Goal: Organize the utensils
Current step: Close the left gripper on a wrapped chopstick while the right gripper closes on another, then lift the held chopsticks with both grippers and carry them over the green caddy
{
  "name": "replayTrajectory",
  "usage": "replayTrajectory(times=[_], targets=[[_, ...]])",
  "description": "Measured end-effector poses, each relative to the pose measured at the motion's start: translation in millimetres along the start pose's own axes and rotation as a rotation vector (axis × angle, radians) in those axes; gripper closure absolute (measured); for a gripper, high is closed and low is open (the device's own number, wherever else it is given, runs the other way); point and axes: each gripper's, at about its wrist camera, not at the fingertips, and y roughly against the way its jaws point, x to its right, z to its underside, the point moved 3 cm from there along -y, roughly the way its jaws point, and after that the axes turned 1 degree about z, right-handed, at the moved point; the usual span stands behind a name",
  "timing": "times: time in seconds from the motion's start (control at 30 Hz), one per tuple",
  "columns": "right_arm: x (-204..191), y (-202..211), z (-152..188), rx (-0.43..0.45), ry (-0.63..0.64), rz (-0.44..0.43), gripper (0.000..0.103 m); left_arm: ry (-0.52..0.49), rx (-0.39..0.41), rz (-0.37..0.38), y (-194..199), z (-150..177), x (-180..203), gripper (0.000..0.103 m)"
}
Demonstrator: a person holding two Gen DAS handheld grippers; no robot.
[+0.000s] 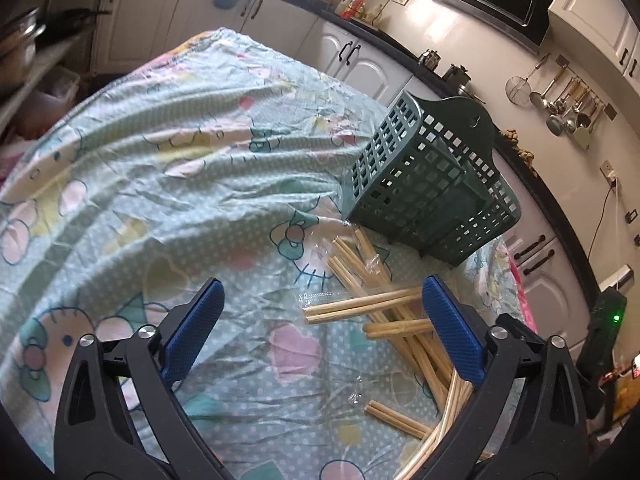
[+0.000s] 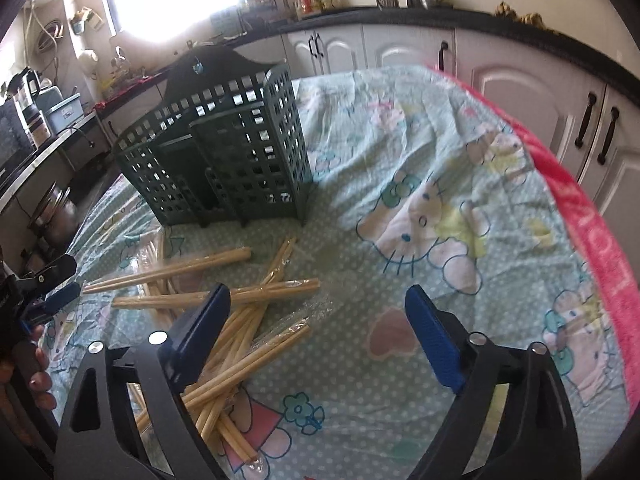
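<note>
A dark green perforated utensil holder [image 1: 424,184] [image 2: 224,160] stands upright on the cartoon-print tablecloth [image 1: 180,160] [image 2: 440,184]. In front of it lies a loose pile of wooden chopsticks [image 1: 380,304] [image 2: 224,292], some in clear plastic wrappers. My left gripper [image 1: 320,300] hovers open above the cloth, the pile under its right finger. The right gripper [image 2: 318,304] is open too, with the pile under its left finger and bare cloth between the pads. In the right wrist view the left gripper [image 2: 48,288] and a hand appear at the left edge.
White kitchen cabinets [image 2: 500,80] with a dark countertop run behind the table. Ladles and strainers [image 1: 560,100] hang on the wall. A red cloth edge [image 2: 592,232] marks the table's right side. A device with a green light [image 1: 608,320] sits at the right.
</note>
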Motion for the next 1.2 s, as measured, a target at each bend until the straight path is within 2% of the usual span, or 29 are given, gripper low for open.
replayTrajectory(times=[0.23, 0.33, 0.4, 0.5, 0.63, 0.7, 0.93, 1.2], targets=[[4.4, -10.3, 2.5, -0.046, -0.054, -0.049, 0.051, 0.036, -0.040, 0.054, -10.7, 5.9, -0.9, 0.040], [5.8, -10.3, 3.2, -0.051, -0.067, -0.068, 0.066, 0.052, -0.049, 0.076, -13.7, 8.0, -1.0, 0.046], [5.4, -10.4, 3.1, -0.052, -0.069, -0.076, 0.080, 0.072, -0.053, 0.091, -15.6, 7.6, -2.4, 0.049], [5.6, -7.2, 2.9, -0.044, -0.069, -0.085, 0.093, 0.092, -0.055, 0.104, -16.7, 7.3, -4.0, 0.057], [5.4, 1.1, -0.1, -0.016, -0.063, -0.096, 0.099, 0.095, -0.050, 0.108, -16.1, 6.5, -5.0, 0.076], [4.5, 4.7, -2.1, -0.005, -0.057, -0.100, 0.100, 0.090, -0.047, 0.110, -14.8, 6.0, -4.2, 0.082], [-2.2, 26.0, -13.8, 0.056, -0.019, -0.114, 0.101, 0.039, 0.002, 0.135, 1.2, -3.7, 6.9, 0.092], [-33.0, 62.5, -34.3, 0.139, 0.092, -0.146, 0.101, -0.112, 0.085, 0.171, 36.8, -28.5, 47.4, 0.099]])
